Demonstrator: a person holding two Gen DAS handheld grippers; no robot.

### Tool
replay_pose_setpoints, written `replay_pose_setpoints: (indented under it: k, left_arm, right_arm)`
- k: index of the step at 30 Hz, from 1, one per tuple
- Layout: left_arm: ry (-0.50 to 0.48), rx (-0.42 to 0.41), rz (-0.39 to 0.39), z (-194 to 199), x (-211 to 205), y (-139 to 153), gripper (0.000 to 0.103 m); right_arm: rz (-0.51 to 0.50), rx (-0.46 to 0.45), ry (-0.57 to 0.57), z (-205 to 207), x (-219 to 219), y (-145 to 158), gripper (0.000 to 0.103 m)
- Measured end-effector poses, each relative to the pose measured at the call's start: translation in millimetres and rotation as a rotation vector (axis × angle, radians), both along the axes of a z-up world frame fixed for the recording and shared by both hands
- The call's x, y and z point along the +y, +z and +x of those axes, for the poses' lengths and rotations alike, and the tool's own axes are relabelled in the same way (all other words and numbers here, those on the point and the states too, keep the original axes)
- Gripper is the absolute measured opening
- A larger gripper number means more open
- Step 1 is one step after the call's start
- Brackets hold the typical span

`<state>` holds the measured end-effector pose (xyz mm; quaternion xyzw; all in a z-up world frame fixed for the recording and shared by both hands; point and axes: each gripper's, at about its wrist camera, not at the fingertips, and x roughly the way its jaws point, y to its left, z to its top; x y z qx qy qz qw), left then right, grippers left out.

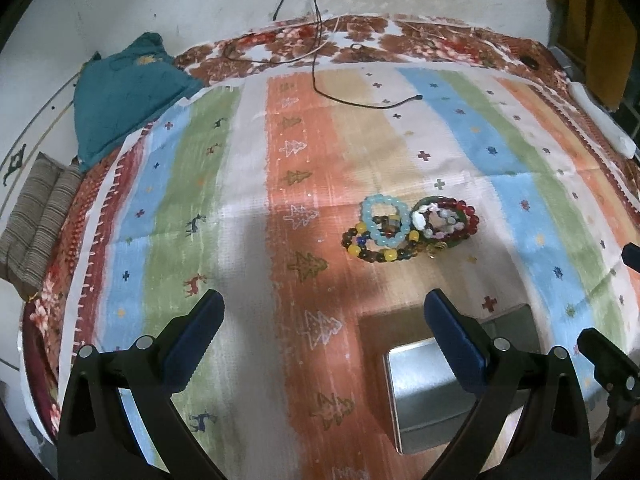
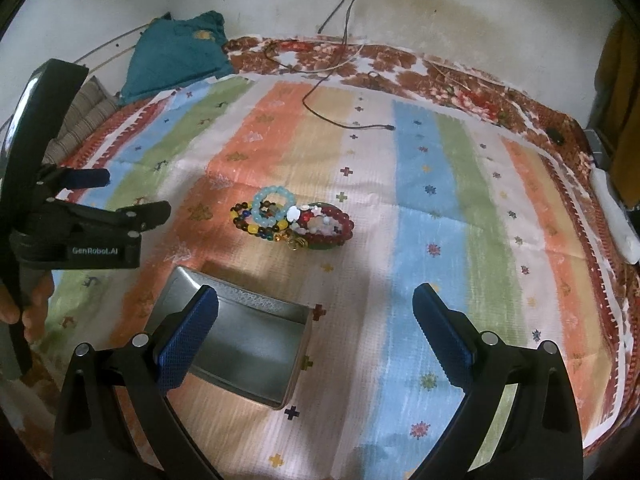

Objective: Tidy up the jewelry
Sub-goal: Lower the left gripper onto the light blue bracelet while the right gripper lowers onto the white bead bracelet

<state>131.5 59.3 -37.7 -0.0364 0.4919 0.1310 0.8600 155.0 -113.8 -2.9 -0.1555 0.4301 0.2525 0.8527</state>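
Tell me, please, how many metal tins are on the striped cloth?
1. A single open metal tin sits on the striped cloth, nearer the cameras than the bracelet pile and partly behind the right tool's left finger. No lid shows.

The room is dim and the colours look washed and soft. Soft grey shadows lie across the striped cloth [image 1: 460, 152] in front of each camera. The metal tin [image 2: 256, 344] gives back a dull sheen. Both views bulge, with dark curved corners and slight blur throughout.
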Motion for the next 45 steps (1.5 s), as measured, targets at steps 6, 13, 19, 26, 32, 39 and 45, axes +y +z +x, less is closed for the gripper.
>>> replay_pose_setpoints:
  k: [6, 13, 19, 26, 32, 39, 45]
  left_arm:
    - [0.007, 0.024, -0.012, 13, 3, -9, 0.097]
    - [0.001, 0.033, -0.01, 25, 6, -14, 0.097]
    - [0.0, 0.044, -0.021, 36, 10, -20, 0.097]
    - [0.003, 0.064, -0.009, 48, 14, -29, 0.097]
    - [0.017, 0.085, -0.024, 58, 23, -41, 0.097]
    - [0.013, 0.1, -0.046, 70, 31, -53, 0.097]
    - [0.006, 0.094, -0.098, 80, 32, -57, 0.097]
  right_arm:
    - [0.0, 0.012, 0.021, 7, 6, -3, 0.099]
    - [-0.013, 0.03, 0.043, 13, 16, -9, 0.099]
    - [0.019, 0.054, 0.06, 22, 20, -10, 0.099]
    - [-0.011, 0.082, 0.048, 39, 26, -24, 0.099]
    - [-0.009, 0.086, 0.034, 54, 28, -30, 0.099]
    - [-0.032, 0.071, 0.052, 64, 35, -39, 0.099]
    - [-0.055, 0.085, 0.058, 75, 40, -49, 0.099]
